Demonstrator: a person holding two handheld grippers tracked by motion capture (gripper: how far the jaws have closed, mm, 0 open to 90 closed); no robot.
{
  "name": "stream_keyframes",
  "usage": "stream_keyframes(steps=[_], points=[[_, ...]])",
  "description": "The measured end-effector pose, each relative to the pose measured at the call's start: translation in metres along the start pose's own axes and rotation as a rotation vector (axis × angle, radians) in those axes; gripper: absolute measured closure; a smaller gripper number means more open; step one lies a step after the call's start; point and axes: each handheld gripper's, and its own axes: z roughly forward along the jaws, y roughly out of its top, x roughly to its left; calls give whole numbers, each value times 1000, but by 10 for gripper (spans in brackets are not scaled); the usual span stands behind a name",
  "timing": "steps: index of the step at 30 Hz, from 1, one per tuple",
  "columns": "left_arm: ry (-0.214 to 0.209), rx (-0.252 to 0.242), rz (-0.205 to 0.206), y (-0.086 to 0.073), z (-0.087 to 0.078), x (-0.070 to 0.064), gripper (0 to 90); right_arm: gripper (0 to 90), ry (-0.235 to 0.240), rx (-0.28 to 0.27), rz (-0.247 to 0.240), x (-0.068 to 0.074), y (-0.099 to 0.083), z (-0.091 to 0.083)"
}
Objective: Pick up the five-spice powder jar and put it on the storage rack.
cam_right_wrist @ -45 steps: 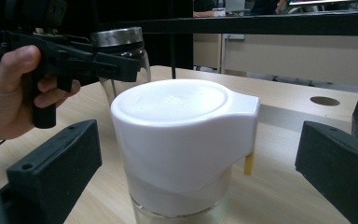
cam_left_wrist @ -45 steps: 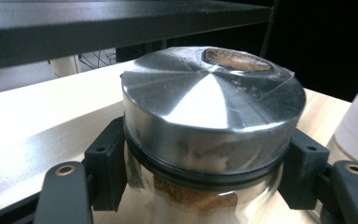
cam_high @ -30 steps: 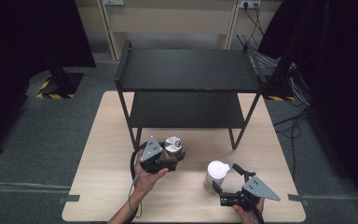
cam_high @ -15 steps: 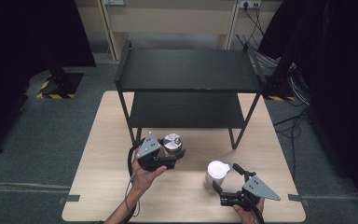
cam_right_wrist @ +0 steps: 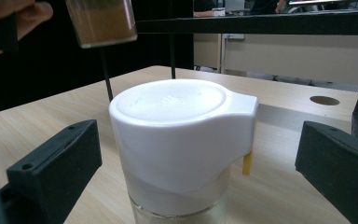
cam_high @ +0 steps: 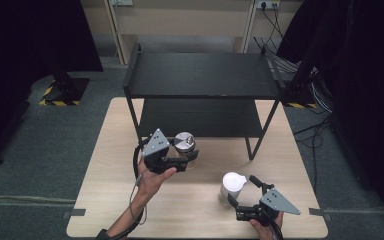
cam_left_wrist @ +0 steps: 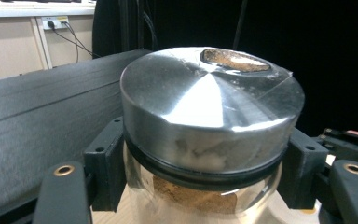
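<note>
My left gripper [cam_high: 184, 162] clamps the steel-lidded jar [cam_high: 184, 142]; my right gripper [cam_high: 240, 196] stands open around the white-capped jar [cam_high: 231, 187].

The right gripper view shows the steel-lidded jar lifted off the table [cam_high: 105, 200]; the high view places the white-capped jar near the front right corner, my left hand [cam_high: 152, 177] reaching forward.
</note>
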Motion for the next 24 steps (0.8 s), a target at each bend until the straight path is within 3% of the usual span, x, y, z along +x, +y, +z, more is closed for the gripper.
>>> stream_keyframes(steps=[5, 13, 24], points=[[8, 27, 28, 23, -1, -3, 305, 5, 1, -1, 1, 0, 0, 0], [-6, 2, 22, 46, -9, -2, 305, 5, 1, -1, -1, 0, 0, 0], [7, -20, 37, 84, -17, -5, 305, 5, 1, 0, -1, 0, 0, 0]])
